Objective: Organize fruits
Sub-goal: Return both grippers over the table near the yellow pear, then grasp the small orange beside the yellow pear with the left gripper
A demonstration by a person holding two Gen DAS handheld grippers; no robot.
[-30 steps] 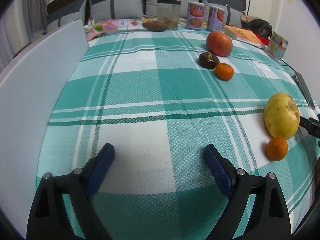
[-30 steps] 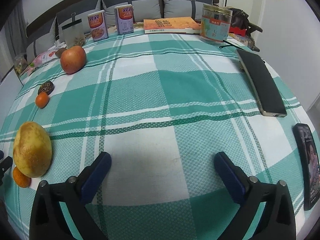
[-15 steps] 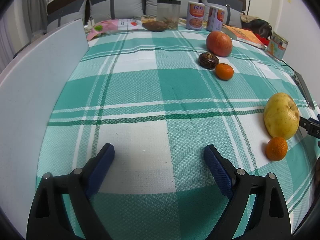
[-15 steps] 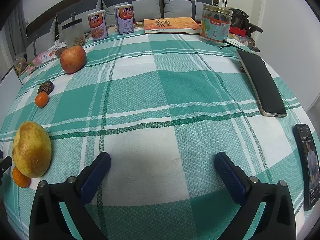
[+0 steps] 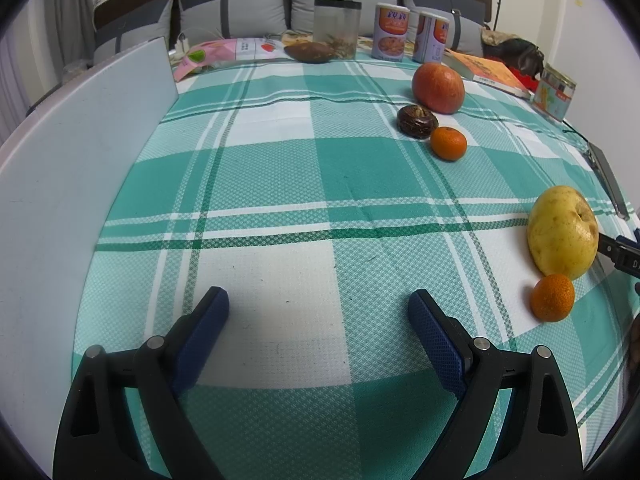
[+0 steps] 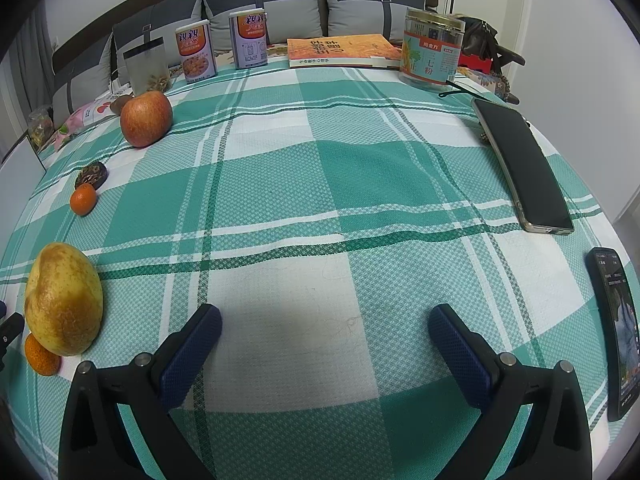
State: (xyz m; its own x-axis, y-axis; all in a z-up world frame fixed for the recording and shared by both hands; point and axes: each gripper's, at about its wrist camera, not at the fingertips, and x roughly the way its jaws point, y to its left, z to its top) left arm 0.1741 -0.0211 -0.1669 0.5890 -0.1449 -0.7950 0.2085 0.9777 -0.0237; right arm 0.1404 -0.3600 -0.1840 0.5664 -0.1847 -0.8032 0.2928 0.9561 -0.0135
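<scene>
Both grippers spread wide, nothing held: left gripper [image 5: 318,312] and right gripper [image 6: 325,328] over the checked cloth [image 6: 320,184]. Fruit count (left view): one pear [image 5: 563,231] at 3 o'clock, two tangerines [image 5: 552,297] [image 5: 448,143], one apple [image 5: 438,87] at 1, one dark fruit [image 5: 417,119]. Two cans [image 6: 195,51] [image 6: 249,40] at 12.

round jar [image 6: 432,56] label "三七粉", cans [image 6: 196,54] "親親"

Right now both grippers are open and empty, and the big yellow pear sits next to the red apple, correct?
Not quite. The yellow pear sits next to a small orange; the red apple is far back, as the left wrist view shows. Both grippers are open and empty.
</scene>
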